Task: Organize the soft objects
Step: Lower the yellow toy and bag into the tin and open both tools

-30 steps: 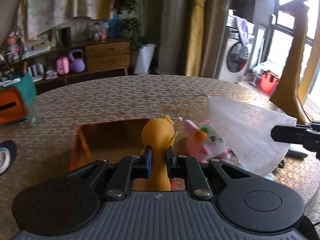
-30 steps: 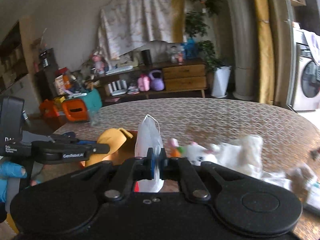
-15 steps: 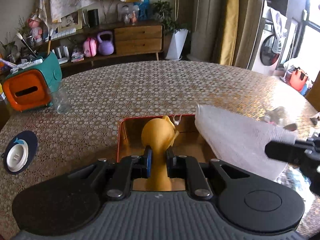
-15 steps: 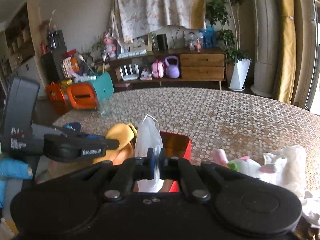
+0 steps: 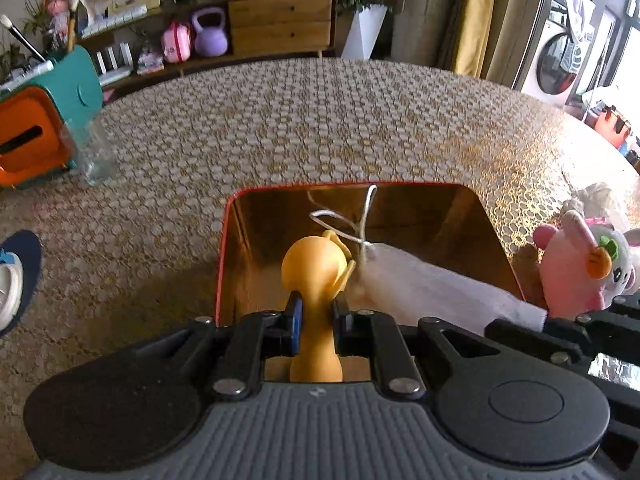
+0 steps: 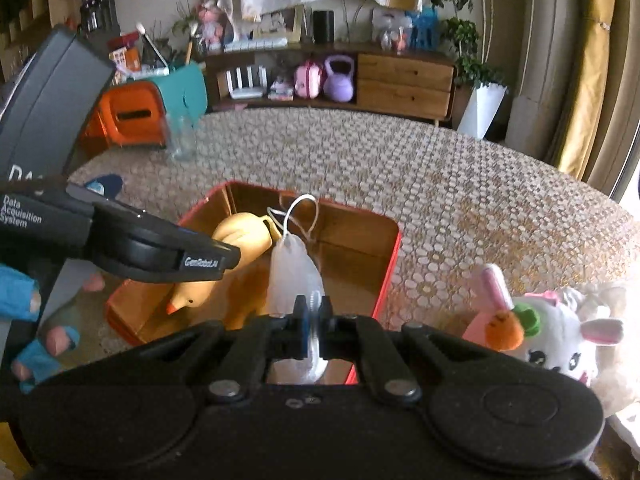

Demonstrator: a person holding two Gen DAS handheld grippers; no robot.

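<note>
My left gripper (image 5: 316, 316) is shut on a yellow rubber duck (image 5: 316, 268) and holds it inside the red box (image 5: 224, 248). My right gripper (image 6: 313, 320) is shut on a white face mask (image 6: 294, 276) with loose ear loops, held over the same box (image 6: 390, 268) beside the duck (image 6: 236, 240). The mask (image 5: 432, 292) shows to the right of the duck in the left wrist view. A pink and white plush rabbit (image 5: 584, 268) lies on the table right of the box; it also shows in the right wrist view (image 6: 540, 328).
The round table (image 5: 320, 120) has a woven gold cloth. An orange and teal container (image 5: 36, 120) and a clear glass (image 5: 94, 152) stand at the far left. A dark coaster with a white lid (image 5: 16, 276) lies at the left edge.
Both grippers have moved forward and down over the red box, carrying the duck and the mask into it. The plush rabbit now lies to the right of the box.
</note>
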